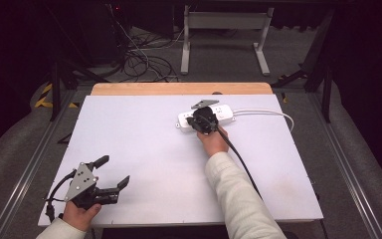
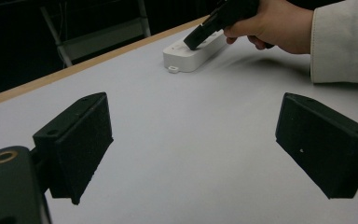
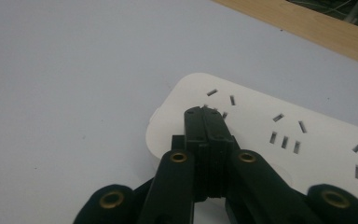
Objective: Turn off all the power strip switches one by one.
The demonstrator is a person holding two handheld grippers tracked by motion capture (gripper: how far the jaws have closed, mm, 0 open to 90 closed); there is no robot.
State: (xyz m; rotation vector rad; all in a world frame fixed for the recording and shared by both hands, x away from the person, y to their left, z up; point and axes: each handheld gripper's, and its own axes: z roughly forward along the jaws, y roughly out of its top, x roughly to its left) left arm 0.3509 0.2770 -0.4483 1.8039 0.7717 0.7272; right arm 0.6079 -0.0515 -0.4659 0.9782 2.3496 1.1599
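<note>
I have the right tongs clenched, jaws pressed flat together with nothing between them, tips down on the near end of the strip. With the jaws clamped like this they make one stiff point, which I judge suits pressing a switch or pinning the strip down, not picking it up. The strip lies directly under the tips, its long body running away to their right, its white cord trailing off beyond that. My right hand sits just behind the tongs, leaning them forward over the strip.

The left tongs are released, jaws wide apart and empty, resting well back from the strip near my edge of the table. I read them as parked to leave the right side room.

I cannot tell what the tips touch: the jaws cover that spot, and any button there is hidden. The strip's far end is cut off in the right gripper view, and from above the tongs mask its middle.
</note>
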